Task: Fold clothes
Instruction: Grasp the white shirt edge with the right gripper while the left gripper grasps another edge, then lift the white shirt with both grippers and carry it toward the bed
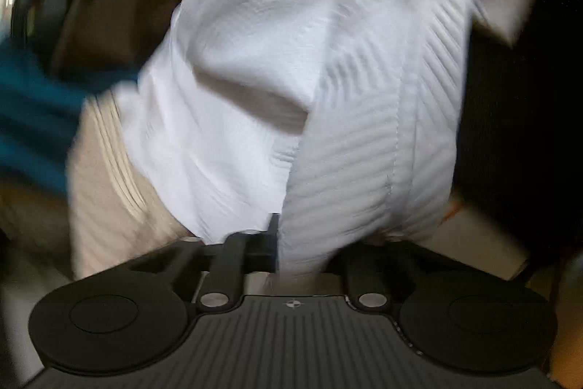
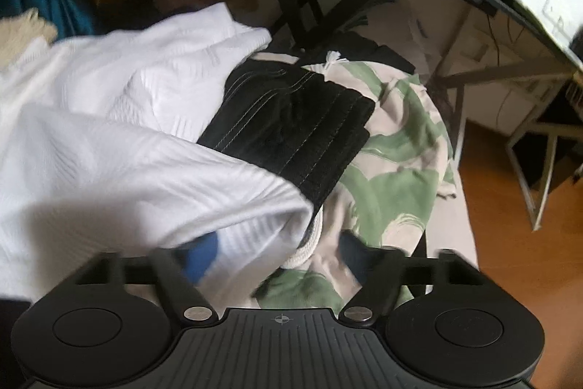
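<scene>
Garment: the white textured cotton garment with woven ribs point(image 1: 277, 68) fills the centre of the left wrist view. In the right wrist view it point(image 2: 120, 133) covers the left half of the frame and lies over other clothes.
Left gripper point(image 1: 278, 243): I see its jaws together, clamped on a fold of the white cloth at the lower centre of the frame. The cloth rises from them.
Right gripper point(image 2: 277, 254): its jaws stand apart. The rolled white edge lies between them at the lower centre, but I see no pad pressing on it.
Handling: I judge the cloth light, soft and limp. It will sag and crease, and it is not fragile or slippery. Only an edge or a corner gives a clean hold; a grip in the middle would bunch it.
Where to hold: I would take the hem near the stitched seam point(image 1: 395, 141), right of centre in the left view.
Under it: a black folded denim piece with pale stitching point(image 2: 295, 130) at centre, and a green and cream leaf-print fabric point(image 2: 393, 170) to its right.
Further out: a teal cloth point(image 1: 32, 119) at the left edge and a wooden floor point(image 2: 510, 206) at the right.
</scene>
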{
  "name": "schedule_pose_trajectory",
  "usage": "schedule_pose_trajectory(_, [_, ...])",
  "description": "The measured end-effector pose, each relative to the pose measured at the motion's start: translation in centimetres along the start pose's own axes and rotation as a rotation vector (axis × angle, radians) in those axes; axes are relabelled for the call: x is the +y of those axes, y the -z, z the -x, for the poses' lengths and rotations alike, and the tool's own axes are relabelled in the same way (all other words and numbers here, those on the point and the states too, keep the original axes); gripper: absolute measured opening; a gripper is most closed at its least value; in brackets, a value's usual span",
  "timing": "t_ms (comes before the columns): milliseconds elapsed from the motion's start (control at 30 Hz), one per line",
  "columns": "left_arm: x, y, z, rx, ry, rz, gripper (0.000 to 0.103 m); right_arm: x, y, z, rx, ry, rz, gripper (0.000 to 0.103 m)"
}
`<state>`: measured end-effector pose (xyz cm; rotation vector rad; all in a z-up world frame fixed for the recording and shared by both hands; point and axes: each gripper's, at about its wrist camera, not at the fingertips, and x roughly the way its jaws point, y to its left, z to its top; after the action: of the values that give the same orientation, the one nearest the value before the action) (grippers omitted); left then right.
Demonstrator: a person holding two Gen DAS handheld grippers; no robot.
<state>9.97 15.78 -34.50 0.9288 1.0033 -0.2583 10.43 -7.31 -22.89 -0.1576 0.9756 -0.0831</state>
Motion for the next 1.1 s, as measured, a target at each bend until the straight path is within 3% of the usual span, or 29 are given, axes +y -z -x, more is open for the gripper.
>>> schedule_pose_trajectory(67, [1.8, -0.4, 1.0, -0.020, 0.016, 0.122, 0.006, 1.0, -0.1, 0.0, -0.033, 0.027, 0.083, 0.086])
schedule_pose_trajectory(167, [4.9, -1.2, 3.9, -0.104, 0.014, 0.277, 0.006, 2.4, -0.3, 0.3, -0.088, 0.024, 0.208, 0.087])
schedule_pose_trajectory(300, [10.4, -1.8, 9.1, -0.268, 0.019, 0.595, 0.006, 4.8, -0.1, 1.4, -0.163, -0.120, 0.395, 0.087])
schedule_pose_trajectory(367, [12.0, -2.3, 11.2, -0.325, -0.013, 0.644, 0.006, 6.2, 0.1, 1.8, -0.184, -0.205, 0.487, 0.086])
schedule_pose_trajectory(433, [13.3, -2.7, 12.2, -0.336, -0.031, 0.686, 0.006, 7.3, 0.0, 1.6, -0.154, -0.271, 0.521, 0.077])
schedule_pose_trajectory(500, [14.9, -2.6, 12.6, -0.319, -0.015, 0.795, 0.006, 7.9, -1.0, 1.1, -0.077, -0.319, 0.465, 0.037])
schedule_pose_trajectory(567, [17.1, -2.0, 13.0, -0.306, 0.008, 0.953, 0.005, 7.1, -3.0, 1.7, -0.060, -0.340, 0.304, 0.016])
schedule_pose_trajectory(633, [19.2, -1.5, 14.3, -0.323, 0.008, 1.080, 0.005, 5.2, -5.5, 3.3, -0.076, -0.397, 0.077, 0.013])
schedule_pose_trajectory(700, [20.5, -1.6, 16.6, -0.382, -0.021, 1.100, 0.005, 2.8, -8.2, 6.4, -0.157, -0.447, -0.111, 0.012])
schedule_pose_trajectory(800, [22.5, -3.1, 20.2, -0.495, -0.057, 1.080, 0.004, -0.1, -12.1, 11.3, -0.329, -0.472, -0.230, 0.011])
schedule_pose_trajectory(867, [23.5, -4.2, 23.2, -0.589, -0.099, 1.060, 0.004, -2.0, -15.0, 14.6, -0.448, -0.490, -0.267, 0.011])
schedule_pose_trajectory(967, [23.9, -5.7, 28.5, -0.794, -0.231, 0.991, 0.000, -3.9, -18.9, 20.6, -0.659, -0.517, -0.181, 0.011])
schedule_pose_trajectory(1033, [24.1, -7.1, 31.4, -0.876, -0.303, 0.899, 0.001, -5.8, -21.0, 23.6, -0.717, -0.562, -0.216, 0.011])
schedule_pose_trajectory(1100, [24.0, -8.4, 32.9, -0.908, -0.349, 0.827, 0.002, -7.6, -22.9, 26.0, -0.759, -0.595, -0.250, 0.011])
